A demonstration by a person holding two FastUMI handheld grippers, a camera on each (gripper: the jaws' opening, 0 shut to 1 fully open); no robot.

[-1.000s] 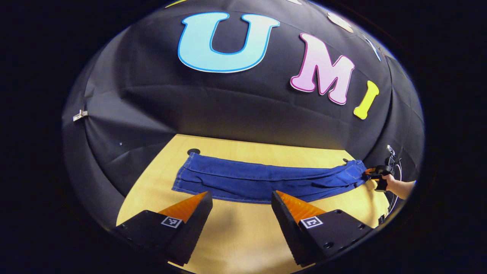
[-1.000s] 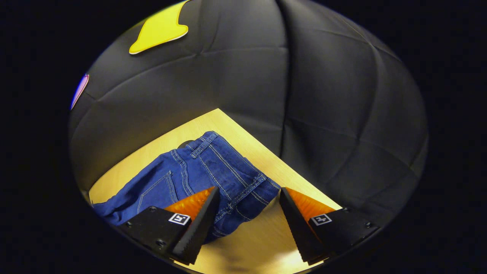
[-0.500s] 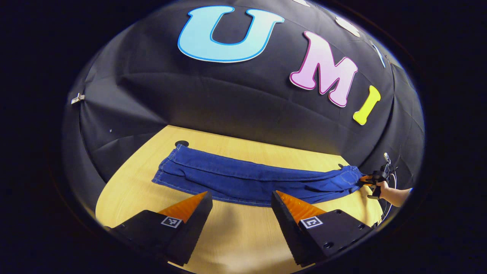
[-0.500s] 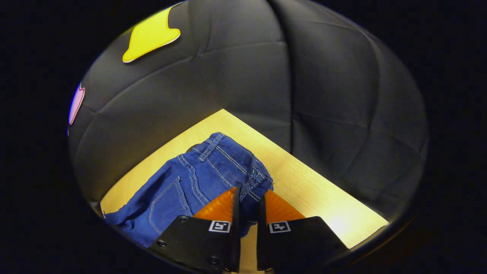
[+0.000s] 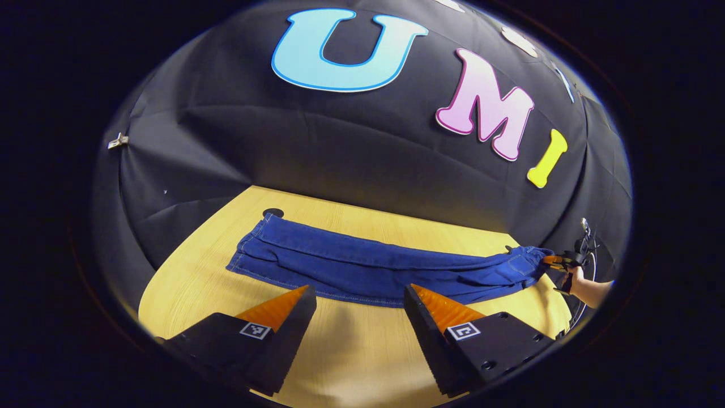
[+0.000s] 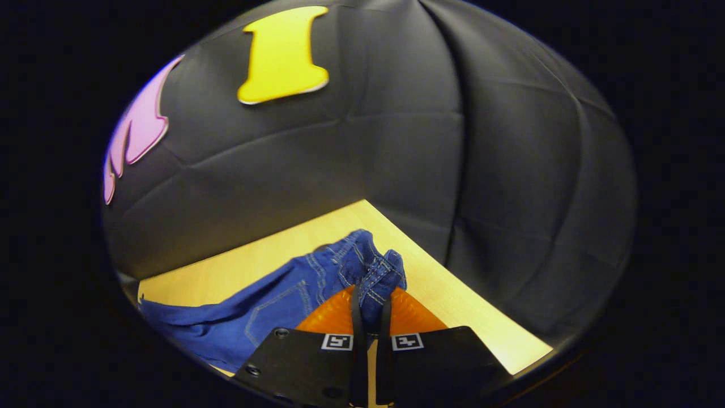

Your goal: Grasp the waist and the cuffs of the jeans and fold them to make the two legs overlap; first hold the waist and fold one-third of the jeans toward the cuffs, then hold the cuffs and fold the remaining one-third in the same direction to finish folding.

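Blue jeans (image 5: 368,269) lie stretched across the wooden table (image 5: 351,351), legs overlapped, cuffs (image 5: 252,255) at the left and waist (image 5: 527,263) at the right. In the right gripper view my right gripper (image 6: 371,309) is shut on the waistband (image 6: 376,277), which is bunched and lifted off the table. In the left gripper view that gripper (image 5: 558,260) and the hand (image 5: 586,283) holding it show at the far right. My left gripper (image 5: 357,300) stands open above the table, just in front of the jeans' near edge, with nothing between its fingers.
The black cloth wall (image 5: 340,158) closes in the table's far side and corner (image 6: 368,204). A small dark hole (image 5: 273,213) sits in the table beside the cuffs. Bare wood (image 6: 470,317) lies to the right of the waist.
My right gripper closed on the waistband and has raised it, bunching the denim. The left gripper has stayed open, shifting only slightly.
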